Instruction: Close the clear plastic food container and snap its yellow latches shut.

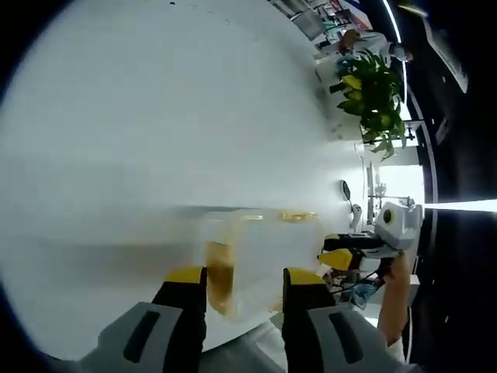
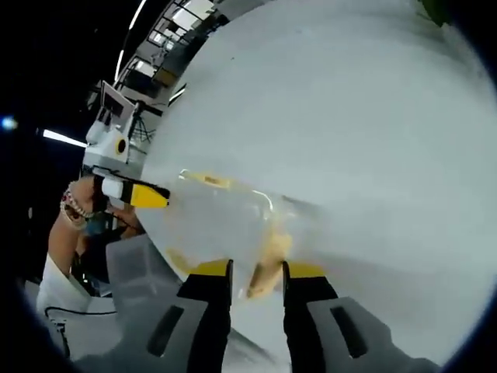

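The clear plastic container (image 1: 256, 256) lies blurred on the white table (image 1: 155, 124), with a yellow latch (image 1: 220, 280) at its near end. My left gripper (image 1: 245, 278) is open, its yellow-tipped jaws set astride that end. From the other side, the container (image 2: 225, 217) reaches to my right gripper (image 2: 258, 270), whose jaws stand close together on a yellow latch (image 2: 265, 260). The right gripper (image 1: 342, 252), held by a hand, is at the container's far side. The left gripper (image 2: 140, 194) points at the container's left edge.
A leafy potted plant (image 1: 373, 93) stands past the table's far edge, with office fittings behind it. A person's hand with a beaded bracelet (image 2: 71, 206) holds the left gripper. The table (image 2: 373, 116) spreads wide and white beyond the container.
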`<state>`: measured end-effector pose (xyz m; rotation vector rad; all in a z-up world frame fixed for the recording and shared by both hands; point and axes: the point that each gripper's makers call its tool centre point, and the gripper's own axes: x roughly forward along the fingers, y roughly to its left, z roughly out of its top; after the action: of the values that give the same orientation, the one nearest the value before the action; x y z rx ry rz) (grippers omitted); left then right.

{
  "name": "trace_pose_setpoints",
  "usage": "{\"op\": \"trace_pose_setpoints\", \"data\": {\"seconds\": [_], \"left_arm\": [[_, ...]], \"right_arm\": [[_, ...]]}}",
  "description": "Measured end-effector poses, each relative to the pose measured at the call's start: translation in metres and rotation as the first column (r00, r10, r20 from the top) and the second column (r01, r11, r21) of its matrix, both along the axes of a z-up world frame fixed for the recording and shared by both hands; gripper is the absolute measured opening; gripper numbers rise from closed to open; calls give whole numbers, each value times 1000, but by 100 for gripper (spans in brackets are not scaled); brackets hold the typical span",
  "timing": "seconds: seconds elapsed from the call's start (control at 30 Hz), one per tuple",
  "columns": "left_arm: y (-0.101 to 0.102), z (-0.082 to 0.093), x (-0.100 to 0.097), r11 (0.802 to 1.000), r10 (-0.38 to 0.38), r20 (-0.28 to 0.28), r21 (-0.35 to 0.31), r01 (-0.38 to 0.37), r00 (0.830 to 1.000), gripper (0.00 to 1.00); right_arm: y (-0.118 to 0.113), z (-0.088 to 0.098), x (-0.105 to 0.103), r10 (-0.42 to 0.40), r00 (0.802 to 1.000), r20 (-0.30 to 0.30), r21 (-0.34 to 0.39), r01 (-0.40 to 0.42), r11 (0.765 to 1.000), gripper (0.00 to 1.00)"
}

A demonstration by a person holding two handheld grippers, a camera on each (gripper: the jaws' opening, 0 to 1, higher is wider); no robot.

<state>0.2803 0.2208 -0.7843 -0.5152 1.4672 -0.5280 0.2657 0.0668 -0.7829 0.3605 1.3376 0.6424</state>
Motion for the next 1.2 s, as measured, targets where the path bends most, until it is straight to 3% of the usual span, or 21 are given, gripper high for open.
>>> {"op": "trace_pose_setpoints", "data": {"seconds": [0.07,0.1,0.47,0.7,0.77,0.87,1.2], "left_arm": [[10,-7,2,996,-72,51,58,69,996,20],[3,-4,1,999,-26,20,37,25,999,20],[-1,-6,0,996,-72,12,53,71,997,16],[-2,-7,-4,998,-58,-7,32,59,998,13],[-5,-10,-3,1000,-14,-35,-3,14,999,13],[-9,-12,-3,998,-61,-18,0,61,998,13],[-6,-9,-8,998,-66,-27,-6,65,997,14]], "right_arm": [[1,0,0,1,1000,2,1,-1,1000,21],[1,0,0,1,1000,3,-3,-1,1000,21],[2,-1,-2,5,1000,25,-9,-4,1000,19],[3,-1,-4,-14,1000,23,-14,14,1000,18],[3,0,-3,-24,1000,20,-11,24,1000,17],[2,1,-3,-16,1000,19,-19,16,1000,17],[10,9,-10,-2,1000,-1,-7,2,1000,16]]}}
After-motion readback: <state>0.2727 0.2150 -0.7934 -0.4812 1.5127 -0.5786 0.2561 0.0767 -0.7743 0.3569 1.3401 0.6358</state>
